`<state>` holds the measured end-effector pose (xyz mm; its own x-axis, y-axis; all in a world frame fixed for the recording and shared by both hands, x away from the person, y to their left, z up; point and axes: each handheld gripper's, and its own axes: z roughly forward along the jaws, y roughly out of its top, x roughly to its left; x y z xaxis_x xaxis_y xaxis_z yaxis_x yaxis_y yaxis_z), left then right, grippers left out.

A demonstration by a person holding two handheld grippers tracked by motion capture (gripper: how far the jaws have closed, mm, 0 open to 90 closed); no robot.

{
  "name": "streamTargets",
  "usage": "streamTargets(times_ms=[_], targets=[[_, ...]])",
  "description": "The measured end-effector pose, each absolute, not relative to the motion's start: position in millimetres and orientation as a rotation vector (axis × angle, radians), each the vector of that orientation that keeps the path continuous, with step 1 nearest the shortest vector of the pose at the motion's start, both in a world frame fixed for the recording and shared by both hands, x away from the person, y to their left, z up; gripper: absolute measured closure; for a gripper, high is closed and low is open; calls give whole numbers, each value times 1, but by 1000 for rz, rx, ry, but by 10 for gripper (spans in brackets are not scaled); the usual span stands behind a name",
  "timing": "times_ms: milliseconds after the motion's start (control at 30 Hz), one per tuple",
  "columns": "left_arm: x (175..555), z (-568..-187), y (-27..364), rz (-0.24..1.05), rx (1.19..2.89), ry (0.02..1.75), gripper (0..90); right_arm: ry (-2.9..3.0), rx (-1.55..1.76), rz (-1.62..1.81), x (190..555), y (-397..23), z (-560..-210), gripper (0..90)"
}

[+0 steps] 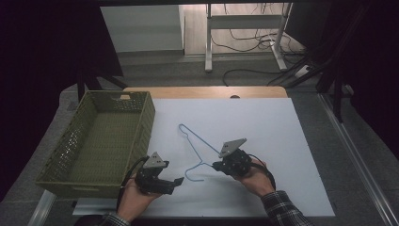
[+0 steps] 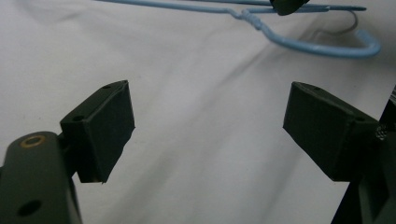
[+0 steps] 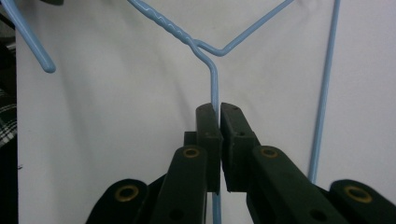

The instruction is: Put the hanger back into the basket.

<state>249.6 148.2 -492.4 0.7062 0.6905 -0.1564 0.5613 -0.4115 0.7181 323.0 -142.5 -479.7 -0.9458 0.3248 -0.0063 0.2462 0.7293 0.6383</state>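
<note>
My right hand-held gripper (image 3: 215,112) was clamped on the blue wire hanger (image 1: 193,146), jaws pressed together on a thin shoulder wire just below the twisted neck; the hanger lay on the white sheet of the counter (image 1: 282,141), towards the near edge and about midway across, with its hook (image 2: 327,46) pointing at my left hand; my left hand-held gripper (image 2: 205,121) sat just beside that hook near the counter's near-left part, jaws apart with nothing but bare sheet between them. I judged the hanger light and springy, a thin coated wire likely to twist or slip in a single pinch, so a second hold on the hook or the twisted neck seemed the steadier place to take it; the long bottom bar would flex more. The green woven basket (image 1: 94,141) stood at the left edge of the counter, close to my left hand.
</note>
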Motion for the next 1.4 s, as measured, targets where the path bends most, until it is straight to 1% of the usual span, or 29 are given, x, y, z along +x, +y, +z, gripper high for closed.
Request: streamTargets(times_ms=[100,233,300,367,533,700,767,900,1033,1233,1333,1400], targets=[[252,-496,146,186,2113,931,195,2811,475,1021,323,-143,-479,870],[256,-501,137,208,2134,899,313,2810,477,1024,324,-143,-479,870],[260,-502,130,203,2126,880,358,2808,478,1028,324,-142,-479,869],[264,-503,121,231,2117,853,408,2808,483,1030,324,-142,-479,870],[264,-500,112,282,2080,789,491,2805,489,1037,324,-143,-479,869],[261,-497,114,300,2044,769,629,2799,492,1044,324,-144,-478,869],[260,-497,113,308,2050,759,677,2798,497,1046,324,-144,-478,869],[257,-496,108,337,2068,741,802,2801,513,1045,324,-143,-479,867],[258,-495,107,340,2070,754,819,2793,531,1064,325,-145,-479,854],[259,-494,108,324,2070,761,817,2768,596,1081,324,-138,-478,694],[259,-493,107,317,2066,758,812,2777,609,1034,326,-130,-483,683],[258,-492,106,317,2065,752,807,2784,625,1003,328,-126,-485,703]])
